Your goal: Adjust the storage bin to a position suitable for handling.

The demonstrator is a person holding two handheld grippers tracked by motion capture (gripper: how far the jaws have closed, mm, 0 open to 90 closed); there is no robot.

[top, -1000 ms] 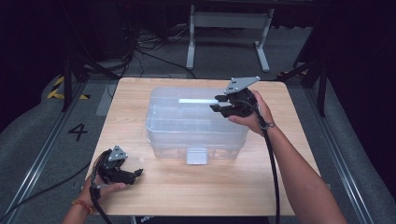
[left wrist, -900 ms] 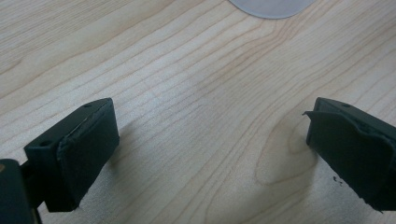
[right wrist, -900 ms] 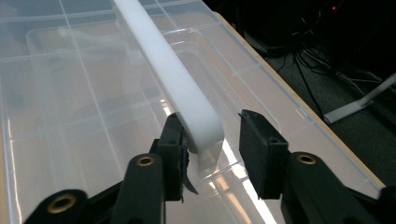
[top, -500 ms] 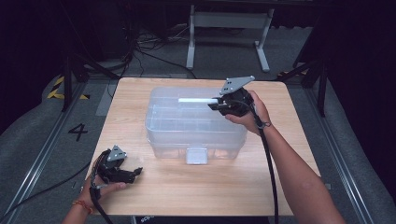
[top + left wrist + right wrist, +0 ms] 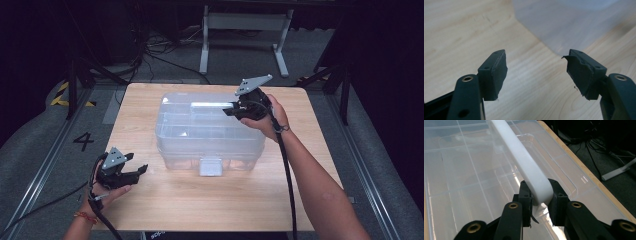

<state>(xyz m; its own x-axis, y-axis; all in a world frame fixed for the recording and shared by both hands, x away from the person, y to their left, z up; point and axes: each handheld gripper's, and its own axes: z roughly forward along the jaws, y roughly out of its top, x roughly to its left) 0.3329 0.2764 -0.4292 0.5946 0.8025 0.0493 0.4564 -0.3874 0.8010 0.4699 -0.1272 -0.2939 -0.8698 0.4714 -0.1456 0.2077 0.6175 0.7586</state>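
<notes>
Jaws of the right gripper (image 5: 538, 206) pinch the white handle (image 5: 524, 162); the left gripper's (image 5: 536, 72) jaws stand apart with nothing between them, having just been closing.

Largest first: the wooden table (image 5: 150, 210) carries a clear plastic organiser box (image 5: 210, 131) at its middle, lid down, its front latch (image 5: 210, 166) facing the person. The box looks light but wide, with stiff, smooth and likely slippery walls, and dividers showing through the lid. The handle, lying along the lid's top toward the far side, is the natural hold, gripped near its right end. The left gripper (image 5: 120, 170) hovers off the near left corner, well apart from the box.
</notes>
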